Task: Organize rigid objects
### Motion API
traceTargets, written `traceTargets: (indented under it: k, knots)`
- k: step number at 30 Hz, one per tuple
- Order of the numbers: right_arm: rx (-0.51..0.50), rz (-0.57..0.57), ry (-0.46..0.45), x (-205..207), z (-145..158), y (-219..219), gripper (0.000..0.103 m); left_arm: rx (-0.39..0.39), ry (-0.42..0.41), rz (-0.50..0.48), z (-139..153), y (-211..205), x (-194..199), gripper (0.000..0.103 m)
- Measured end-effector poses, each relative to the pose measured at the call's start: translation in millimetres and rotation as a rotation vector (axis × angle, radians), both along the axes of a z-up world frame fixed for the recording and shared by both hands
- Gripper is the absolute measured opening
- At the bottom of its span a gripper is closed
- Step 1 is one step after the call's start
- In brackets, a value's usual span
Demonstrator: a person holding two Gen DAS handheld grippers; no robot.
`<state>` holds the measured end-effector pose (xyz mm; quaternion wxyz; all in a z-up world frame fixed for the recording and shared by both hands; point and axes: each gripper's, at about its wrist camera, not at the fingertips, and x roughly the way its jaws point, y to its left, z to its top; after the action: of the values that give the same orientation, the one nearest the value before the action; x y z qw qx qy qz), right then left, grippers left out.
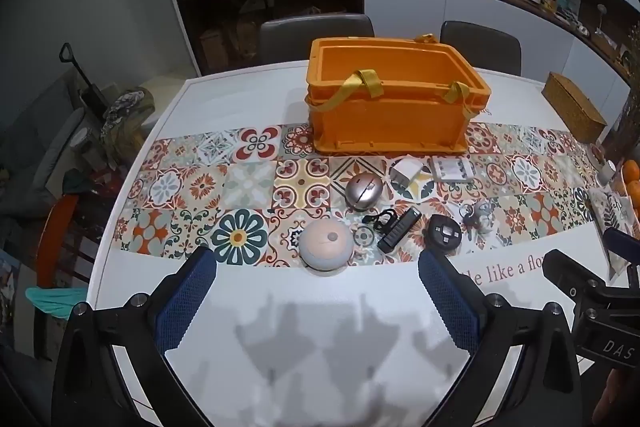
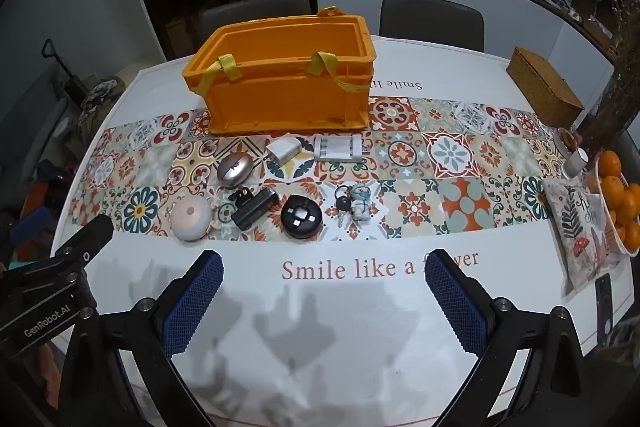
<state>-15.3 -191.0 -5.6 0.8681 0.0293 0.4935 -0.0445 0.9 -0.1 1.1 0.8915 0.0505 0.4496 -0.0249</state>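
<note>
Both grippers hang wide open over bare table, nothing between the jaws: left gripper (image 1: 318,281) faces the pink dome gadget (image 1: 326,247) just ahead, right gripper (image 2: 324,281) the black round puck (image 2: 301,215). Beyond the row waits the empty orange crate (image 2: 280,83), likely the drop-off.

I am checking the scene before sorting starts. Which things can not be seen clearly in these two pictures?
- Orange crate: its floor is hidden by its near wall, both views.
- Printed word on the table: right wrist view, covered by a finger of the right claw.
- Oranges: cut by the right edge.
- Keychain figure: left wrist view, too small for detail.
- Shelf items: dark, blurred.
</note>
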Motion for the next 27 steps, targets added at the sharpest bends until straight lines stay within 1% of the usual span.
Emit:
traceTargets:
  k: [1, 3, 7, 11, 27]
  knots:
    - [0.001, -0.001, -0.004, 0.2, -0.2, -0.2, 0.102, 0.017, -0.001, -0.003, 1.3, -3.6, 0.5, 0.103]
    - [0.003, -0.003, -0.001, 1.2, -0.9, -0.4, 0.102, 0.002, 0.007, -0.004, 4.1, -1.5, 4.9, 0.103]
    - [0.006, -0.003, -0.006, 0.9, -0.9, -1.1, 0.102, -0.007, -0.012, 0.001, 2.3, 2.5, 0.4, 0.103]
    - [0.005, -0.002, -0.008, -0.8, 0.7, 0.1, 0.102, -0.008, -0.017, 0.014, 1.9, 3.6, -2.0, 0.103]
    - [0.014, -0.003, -0.003, -0.9, 0.1, -0.7, 0.102, -0.013, -0.008, 0.011, 0.8, 4.5, -3.6, 0.103]
